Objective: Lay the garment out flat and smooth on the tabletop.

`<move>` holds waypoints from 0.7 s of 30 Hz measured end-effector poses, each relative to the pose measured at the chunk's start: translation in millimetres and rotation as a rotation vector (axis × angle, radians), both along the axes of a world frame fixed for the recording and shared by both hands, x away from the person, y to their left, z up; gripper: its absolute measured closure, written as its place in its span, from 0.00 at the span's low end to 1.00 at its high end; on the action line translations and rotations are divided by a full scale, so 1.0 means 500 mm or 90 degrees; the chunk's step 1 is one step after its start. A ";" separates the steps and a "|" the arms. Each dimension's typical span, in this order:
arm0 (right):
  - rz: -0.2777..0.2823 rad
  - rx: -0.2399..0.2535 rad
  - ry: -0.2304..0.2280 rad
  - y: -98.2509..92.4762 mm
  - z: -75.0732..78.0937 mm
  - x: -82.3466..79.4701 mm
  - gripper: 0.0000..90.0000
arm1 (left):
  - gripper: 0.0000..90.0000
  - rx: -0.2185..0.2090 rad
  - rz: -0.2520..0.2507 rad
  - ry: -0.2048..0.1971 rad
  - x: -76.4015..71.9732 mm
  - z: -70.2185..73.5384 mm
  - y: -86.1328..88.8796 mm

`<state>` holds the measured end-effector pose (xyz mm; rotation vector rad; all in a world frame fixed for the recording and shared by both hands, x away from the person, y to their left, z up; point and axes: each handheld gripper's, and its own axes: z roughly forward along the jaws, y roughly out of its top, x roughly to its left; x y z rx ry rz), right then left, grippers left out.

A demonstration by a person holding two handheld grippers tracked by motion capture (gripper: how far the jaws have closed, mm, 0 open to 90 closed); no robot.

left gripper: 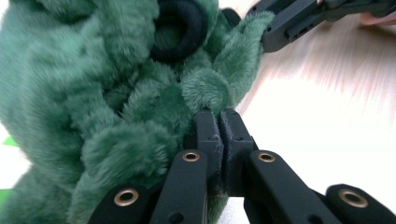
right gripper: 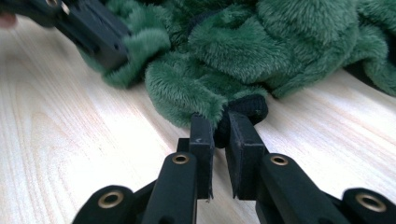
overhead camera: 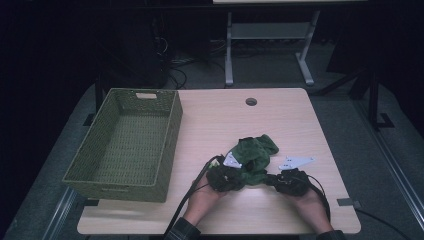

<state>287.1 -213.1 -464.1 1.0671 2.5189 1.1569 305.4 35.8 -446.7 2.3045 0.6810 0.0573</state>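
Note:
A crumpled green fleece garment (overhead camera: 253, 151) with black ribbed cuffs lies on the wooden table (overhead camera: 285, 120) just ahead of both hands. My left gripper (overhead camera: 235, 176) is at its near left edge; in the left gripper view its jaws (left gripper: 219, 122) stand pressed together, pinching a fold of the fleece (left gripper: 116, 107) below a black cuff (left gripper: 180, 28). My right gripper (overhead camera: 272, 180) is at the near right edge; its jaws (right gripper: 219, 125) are nipped on a black cuff (right gripper: 247, 106) and the green hem (right gripper: 187, 88) beside it. Each gripper view also catches the other gripper farther off.
A green woven basket (overhead camera: 120, 191) stands on the table's left side, with nothing inside. A round cable hole (overhead camera: 251, 102) sits near the far edge. Table legs and cables stand on the floor beyond. Bare wood stretches to the right of the garment and behind it.

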 end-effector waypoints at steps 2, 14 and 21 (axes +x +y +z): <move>-0.002 -0.001 0.001 -0.002 0.002 -0.001 0.90 | 0.97 -0.011 0.002 0.000 0.003 0.013 0.003; -0.009 -0.013 -0.008 -0.021 0.016 -0.003 0.91 | 0.98 -0.047 0.005 0.015 0.025 0.071 0.048; -0.018 -0.015 -0.008 -0.036 0.022 -0.006 0.91 | 0.98 -0.041 0.002 0.006 0.028 0.084 0.094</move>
